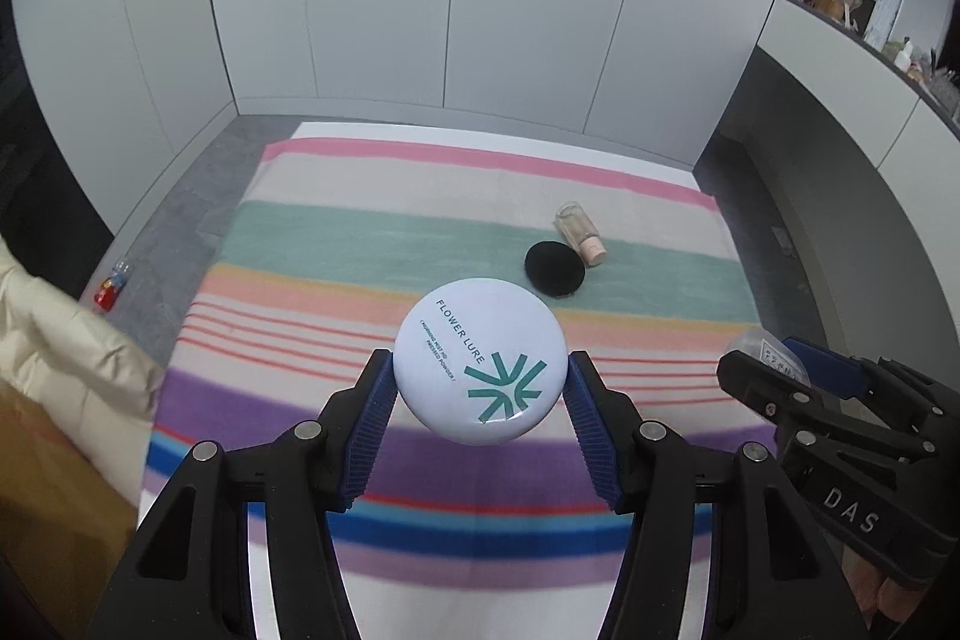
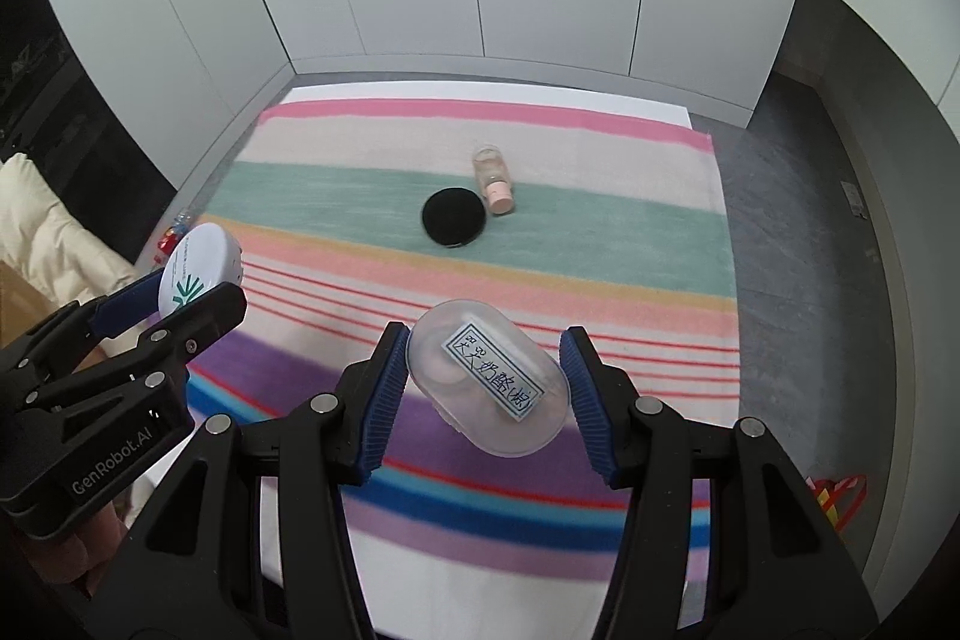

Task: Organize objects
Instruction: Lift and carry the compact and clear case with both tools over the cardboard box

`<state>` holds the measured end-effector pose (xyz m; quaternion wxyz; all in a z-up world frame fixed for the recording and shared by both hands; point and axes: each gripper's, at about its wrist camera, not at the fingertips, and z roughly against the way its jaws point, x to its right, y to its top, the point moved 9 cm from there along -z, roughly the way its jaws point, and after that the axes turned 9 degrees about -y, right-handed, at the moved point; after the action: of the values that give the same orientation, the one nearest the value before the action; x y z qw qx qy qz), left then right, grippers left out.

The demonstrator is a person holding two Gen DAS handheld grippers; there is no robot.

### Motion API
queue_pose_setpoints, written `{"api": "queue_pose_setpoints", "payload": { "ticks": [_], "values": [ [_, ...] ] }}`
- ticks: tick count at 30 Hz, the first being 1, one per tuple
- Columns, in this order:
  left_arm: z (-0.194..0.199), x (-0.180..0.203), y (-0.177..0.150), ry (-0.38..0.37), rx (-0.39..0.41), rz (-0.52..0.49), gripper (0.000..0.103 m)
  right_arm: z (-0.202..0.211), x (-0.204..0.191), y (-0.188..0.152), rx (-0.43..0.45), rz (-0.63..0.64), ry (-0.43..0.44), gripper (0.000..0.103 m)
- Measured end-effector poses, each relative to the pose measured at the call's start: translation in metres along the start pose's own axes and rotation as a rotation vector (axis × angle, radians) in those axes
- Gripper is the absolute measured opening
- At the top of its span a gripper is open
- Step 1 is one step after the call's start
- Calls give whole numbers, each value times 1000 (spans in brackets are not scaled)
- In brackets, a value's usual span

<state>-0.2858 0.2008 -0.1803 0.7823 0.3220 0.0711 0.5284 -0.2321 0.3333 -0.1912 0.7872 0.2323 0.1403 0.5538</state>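
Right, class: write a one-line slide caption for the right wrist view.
Right gripper holds a clear labelled case above the striped blanket; left gripper holds a white compact.

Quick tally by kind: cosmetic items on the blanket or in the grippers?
White powder compact, in left gripper: 1
Clear labelled case, in right gripper: 1
Black puff: 1
Pink-capped bottle: 1
Total: 4

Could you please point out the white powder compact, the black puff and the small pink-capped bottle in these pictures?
white powder compact (image 1: 480, 358): left wrist view, middle of its printed lid.
black puff (image 2: 453, 218): right wrist view, centre of its dark face.
small pink-capped bottle (image 2: 500, 200): right wrist view, on its pink cap.
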Motion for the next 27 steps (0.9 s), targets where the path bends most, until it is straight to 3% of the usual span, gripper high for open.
{"api": "queue_pose_setpoints", "payload": {
  "ticks": [8,14,18,22,27],
  "values": [
    [66,-11,-11,4,32,21,58,45,-12,-21,22,5,19,54],
    [100,-17,-16,12,70,5,58,75,-29,-15,67,8,73,54],
    [116,-26,-15,4,94,17,58,85,-46,-9,53,9,106,54],
    [134,-33,-10,46,131,-1,58,93,-66,-3,88,61,130,54],
    [145,-50,-8,77,158,17,58,87,-90,3,72,63,173,54]
  ]
}}
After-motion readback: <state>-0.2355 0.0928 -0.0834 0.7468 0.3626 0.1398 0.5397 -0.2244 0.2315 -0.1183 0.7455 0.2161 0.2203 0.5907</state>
